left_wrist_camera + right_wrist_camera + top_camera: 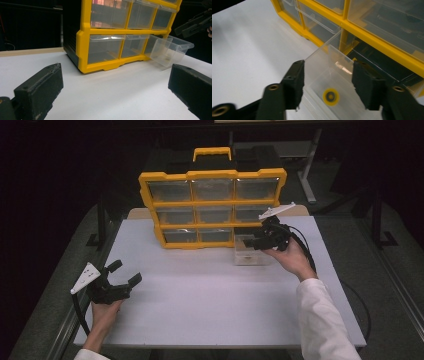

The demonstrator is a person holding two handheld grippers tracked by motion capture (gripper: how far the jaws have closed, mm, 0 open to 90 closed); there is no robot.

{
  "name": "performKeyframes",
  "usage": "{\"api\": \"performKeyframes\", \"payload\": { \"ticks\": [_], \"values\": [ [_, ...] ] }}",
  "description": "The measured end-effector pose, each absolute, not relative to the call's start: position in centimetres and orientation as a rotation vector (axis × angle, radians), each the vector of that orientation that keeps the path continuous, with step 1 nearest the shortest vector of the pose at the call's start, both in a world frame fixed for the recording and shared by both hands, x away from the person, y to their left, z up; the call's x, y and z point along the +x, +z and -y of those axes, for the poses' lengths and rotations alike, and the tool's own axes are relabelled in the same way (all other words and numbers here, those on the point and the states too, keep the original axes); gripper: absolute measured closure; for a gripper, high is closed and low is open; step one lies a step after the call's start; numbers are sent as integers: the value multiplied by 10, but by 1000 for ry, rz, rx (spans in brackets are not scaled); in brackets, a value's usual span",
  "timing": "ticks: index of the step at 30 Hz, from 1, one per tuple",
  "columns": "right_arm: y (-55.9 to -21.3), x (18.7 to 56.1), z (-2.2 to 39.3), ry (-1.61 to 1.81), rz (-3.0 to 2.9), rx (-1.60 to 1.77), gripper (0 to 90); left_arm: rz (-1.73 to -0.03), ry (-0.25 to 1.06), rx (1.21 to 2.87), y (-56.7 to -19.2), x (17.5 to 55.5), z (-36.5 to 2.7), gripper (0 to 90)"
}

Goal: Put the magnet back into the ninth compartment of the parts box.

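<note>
A yellow-framed organizer (212,200) with clear drawers stands upright at the back of the white table. Its bottom-right drawer (250,258) is out of its slot and sits on the table in front of it. In the right gripper view a small yellow ring (331,96) with a dark centre lies on the floor of that clear drawer (322,62). My right gripper (252,241) hovers over the drawer's open top, jaws apart (328,71) with nothing between the pads. My left gripper (125,272) rests near the table's front left, wide open (115,68) and facing the organizer (110,32).
The vacant dark slot (382,65) gapes at the organizer's bottom right, just behind the drawer. Bare white table (210,295) stretches between the two hands. A black cable (305,247) trails from the right gripper over the table's right side.
</note>
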State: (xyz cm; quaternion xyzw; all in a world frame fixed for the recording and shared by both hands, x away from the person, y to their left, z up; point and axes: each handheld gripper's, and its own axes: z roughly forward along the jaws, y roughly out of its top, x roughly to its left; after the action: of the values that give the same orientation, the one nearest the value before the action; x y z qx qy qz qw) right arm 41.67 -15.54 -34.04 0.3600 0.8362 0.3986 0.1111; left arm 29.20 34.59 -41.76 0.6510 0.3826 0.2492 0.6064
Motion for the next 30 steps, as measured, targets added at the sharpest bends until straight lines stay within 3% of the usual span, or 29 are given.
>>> {"api": "performKeyframes", "payload": {
  "ticks": [3, 4, 8, 13, 30],
  "values": [
    [-340, 415, 155, 1170, -2447, 1051, 341, -885, 576, 1506, -417, 292, -346, 0],
    [-338, 414, 155, 1172, -2439, 1041, 261, -884, 576, 1506, -417, 292, -346, 0],
    [-336, 413, 156, 1201, -2441, 1028, 127, -885, 575, 1506, -417, 292, -346, 0],
    [-334, 410, 158, 1214, -2436, 1040, 22, -885, 575, 1505, -417, 292, -346, 0],
    [-331, 393, 165, 1275, -2349, 1021, 0, -886, 574, 1503, -418, 292, -346, 0]
  ]
}}
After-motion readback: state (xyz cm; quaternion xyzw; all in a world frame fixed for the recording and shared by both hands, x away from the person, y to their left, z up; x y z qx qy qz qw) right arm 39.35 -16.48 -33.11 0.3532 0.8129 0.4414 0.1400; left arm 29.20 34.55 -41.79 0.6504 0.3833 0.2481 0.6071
